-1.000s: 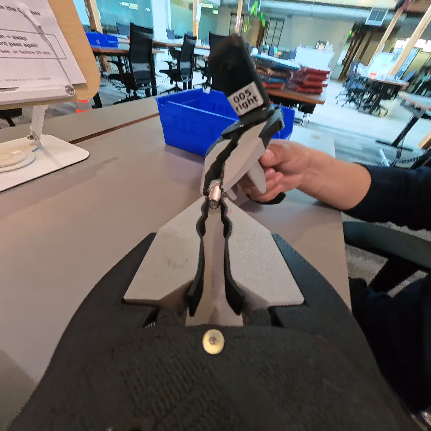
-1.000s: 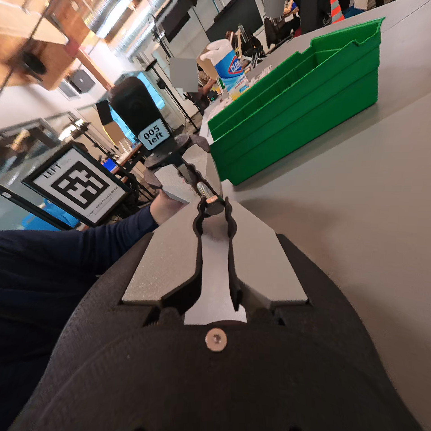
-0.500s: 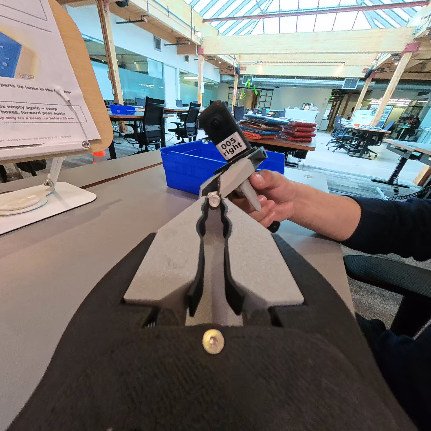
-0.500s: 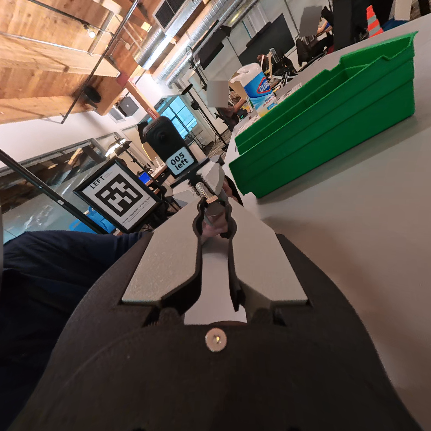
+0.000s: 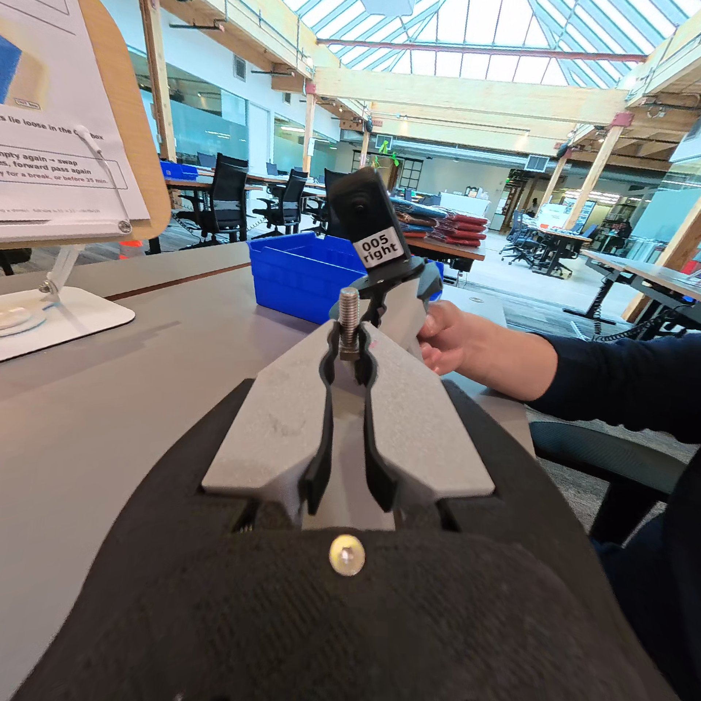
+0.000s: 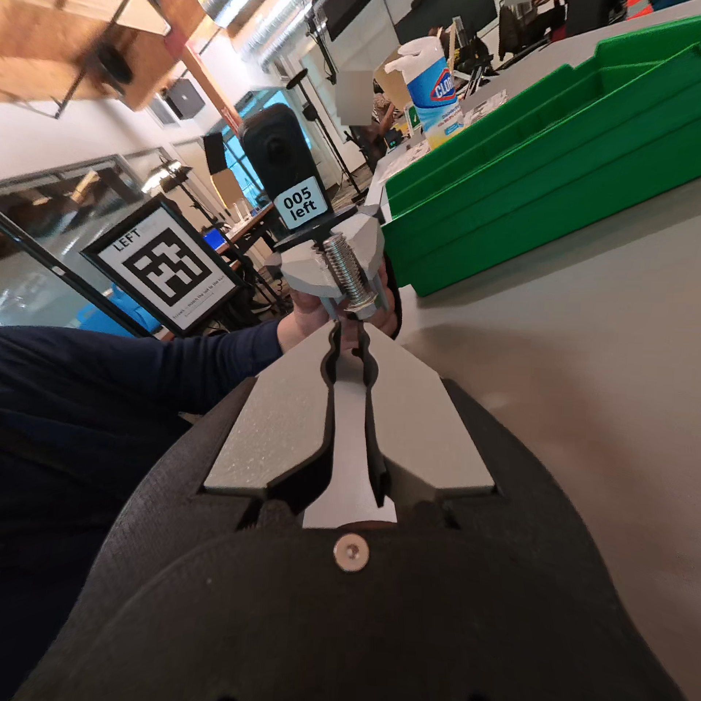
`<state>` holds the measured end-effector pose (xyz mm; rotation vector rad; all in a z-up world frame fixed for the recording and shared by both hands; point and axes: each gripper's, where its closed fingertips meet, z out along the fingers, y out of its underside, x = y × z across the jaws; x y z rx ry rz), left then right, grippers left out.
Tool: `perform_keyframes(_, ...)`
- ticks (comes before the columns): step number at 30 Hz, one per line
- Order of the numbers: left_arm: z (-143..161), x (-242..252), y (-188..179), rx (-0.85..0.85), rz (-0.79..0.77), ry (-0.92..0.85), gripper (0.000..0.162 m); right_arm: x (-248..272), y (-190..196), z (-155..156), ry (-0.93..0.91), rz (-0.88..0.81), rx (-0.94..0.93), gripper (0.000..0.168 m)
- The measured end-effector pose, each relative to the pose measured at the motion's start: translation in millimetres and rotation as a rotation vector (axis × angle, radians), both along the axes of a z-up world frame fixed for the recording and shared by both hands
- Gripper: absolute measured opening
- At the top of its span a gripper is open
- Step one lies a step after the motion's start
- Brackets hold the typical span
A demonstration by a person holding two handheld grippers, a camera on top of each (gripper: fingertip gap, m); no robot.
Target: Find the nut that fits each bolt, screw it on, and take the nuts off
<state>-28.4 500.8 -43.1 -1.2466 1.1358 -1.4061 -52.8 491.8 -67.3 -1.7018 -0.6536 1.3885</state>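
Observation:
My left gripper (image 5: 348,341) is shut on a steel bolt (image 5: 349,315). The bolt stands upright, threaded shaft up, hex end (image 5: 348,354) at the bottom between the pads. It is held above the grey table (image 5: 151,379). My right gripper (image 6: 349,330) is nearly closed, with only a narrow slit and nothing seen in it. Its tips sit just below the bolt's hex end (image 6: 360,308), apart from it. The right wrist view shows the bolt (image 6: 343,269) clamped in the left gripper's grey fingers (image 6: 311,273). The right gripper (image 5: 379,303) shows behind the bolt in the left wrist view.
A blue bin (image 5: 299,277) stands on the table behind the grippers. A green bin (image 6: 531,197) stands to the right in the right wrist view, with a wipes canister (image 6: 436,95) beyond it. A paper stand (image 5: 57,151) and a framed marker sign (image 6: 167,261) stand nearby. My two grippers' fingertips are within a few centimetres of each other.
Both grippers held the bolt, the right one on its hex end. The right gripper has come off and drawn back a little. The left now holds the bolt alone, turned upright.

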Motion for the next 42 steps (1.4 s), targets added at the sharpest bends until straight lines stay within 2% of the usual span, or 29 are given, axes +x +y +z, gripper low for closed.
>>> perform_keyframes(5, -11.8, -0.9, 11.4, 0.038, 0.039, 0.064, 0.007, 11.2, 5.8, -9.7, -0.115, -0.053, 0.015, 0.011)
perform_keyframes(9, -26.4, -0.4, 20.5, 0.045, 0.075, 0.121, 0.007, 32.8, 18.4, -6.5, -0.276, -0.196, 0.171, 0.013)
perform_keyframes(12, -34.5, 3.0, 13.9, 0.044, 0.04, 0.139, 0.007, 32.5, 19.5, 4.0, -0.267, -0.235, 0.247, 0.016)
perform_keyframes(18, -36.1, 7.0, -1.2, 0.069, -0.021, 0.148, 0.007, 17.3, 15.2, 1.9, -0.312, -0.22, 0.333, 0.013)
perform_keyframes(19, -37.6, 7.7, -3.0, 0.068, -0.029, 0.155, 0.007, 15.9, 14.5, -0.2, -0.322, -0.211, 0.331, 0.008)
perform_keyframes(26, -40.1, 9.6, -2.3, 0.021, -0.041, 0.152, 0.007, 15.9, 15.8, -3.5, -0.315, -0.209, 0.295, 0.007)
perform_keyframes(29, -40.4, 9.6, -0.8, -0.003, -0.044, 0.152, 0.015, 12.9, 14.3, -3.1, -0.279, -0.191, 0.272, 0.007)
perform_keyframes(33, -44.1, 11.0, -4.3, 0.023, -0.047, 0.172, 0.007, 9.3, 15.1, -4.8, -0.278, -0.195, 0.275, 0.006)
perform_keyframes(42, -47.3, 12.9, -1.1, -0.002, -0.059, 0.175, 0.008, 13.4, 17.5, -5.9, -0.326, -0.222, 0.305, 0.006)
